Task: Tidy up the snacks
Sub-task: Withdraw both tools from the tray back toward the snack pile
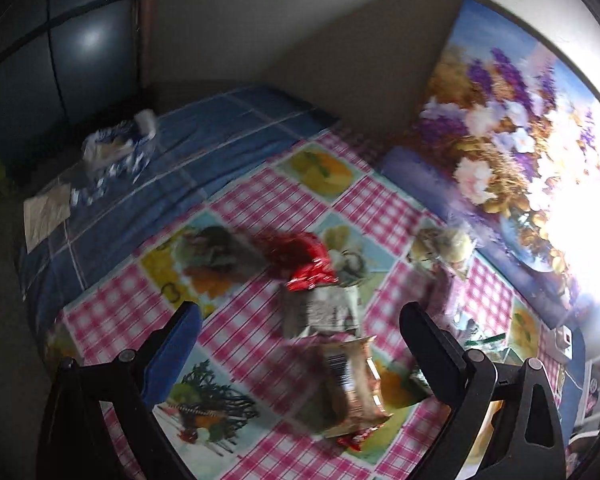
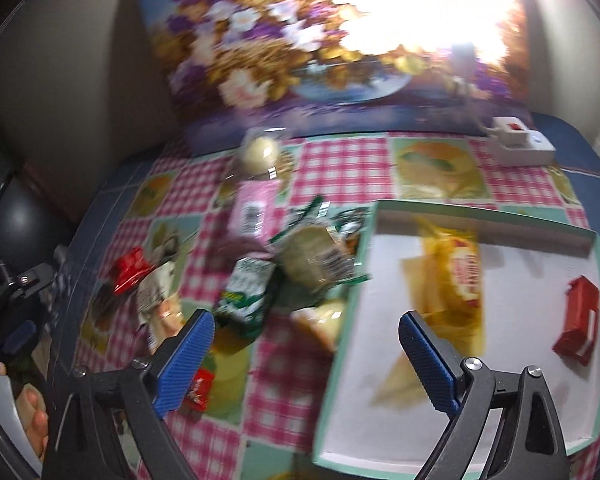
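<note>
The bench (image 2: 340, 168) carries a pink-checked oilcloth with fruit panels; a large floral painted panel (image 2: 300, 52) leans against the wall behind it, its right part lost in glare. On the bench's right side lies a shallow mint-green cardboard tray with a white floor (image 2: 384, 360). In it rest a yellow snack packet with a red label (image 2: 460, 276), lettering too blurred to read, and a red rectangular packet (image 2: 578, 326), well apart from each other. Left of the tray sits a loose heap of snacks: a green-and-white pouch (image 2: 246, 292), a pale packet bearing a barcode (image 2: 316, 260), a pink packet with a barcode (image 2: 254, 206), and a crumpled red foil wrapper (image 1: 304, 258). No brand is legible anywhere; motion blur smears all print.

The right tool (image 2: 306, 360) hangs above the tray's left edge, jaws spread wide, holding nothing. The left tool (image 1: 300, 350) hovers over a silver-brown barcoded packet (image 1: 348, 384), jaws wide apart, empty.
</note>
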### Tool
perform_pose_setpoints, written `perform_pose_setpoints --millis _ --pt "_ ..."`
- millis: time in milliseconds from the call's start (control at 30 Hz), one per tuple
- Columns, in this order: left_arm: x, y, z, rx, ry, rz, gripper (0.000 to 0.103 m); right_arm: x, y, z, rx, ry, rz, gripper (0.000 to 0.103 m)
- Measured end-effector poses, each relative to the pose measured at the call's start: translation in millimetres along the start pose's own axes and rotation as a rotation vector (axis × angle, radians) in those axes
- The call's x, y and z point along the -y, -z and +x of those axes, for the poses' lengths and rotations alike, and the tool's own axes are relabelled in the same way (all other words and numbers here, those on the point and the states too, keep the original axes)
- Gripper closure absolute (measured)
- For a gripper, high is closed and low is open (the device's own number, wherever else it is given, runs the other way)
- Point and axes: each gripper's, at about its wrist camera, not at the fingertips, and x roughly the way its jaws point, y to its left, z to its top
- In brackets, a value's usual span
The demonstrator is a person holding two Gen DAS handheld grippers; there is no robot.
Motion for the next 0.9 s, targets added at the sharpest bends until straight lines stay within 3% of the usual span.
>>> perform_pose_setpoints --millis 100,200,500,767,900 --pt "-1 5 14 -0.056 -0.005 0.010 0.004 -14 4 6 -0.018 -0.012 -0.041 0.009" --pt "4 11 31 -0.132 -0.012 0.030 0.004 -23 9 14 -0.056 -0.038 -0.061 0.016" --pt "39 39 82 -0.319 0.027 0.144 0.004 -37 25 41 -0.160 -0.050 -0.105 0.018" --pt "54 56 110 -0.401 0.022 0.191 0.004 -31 24 46 -0.177 -0.029 -0.091 0.018" --pt "52 56 110 -0.397 -0.004 0.206 0.004 -33 27 50 -0.190 -0.033 -0.097 0.018"
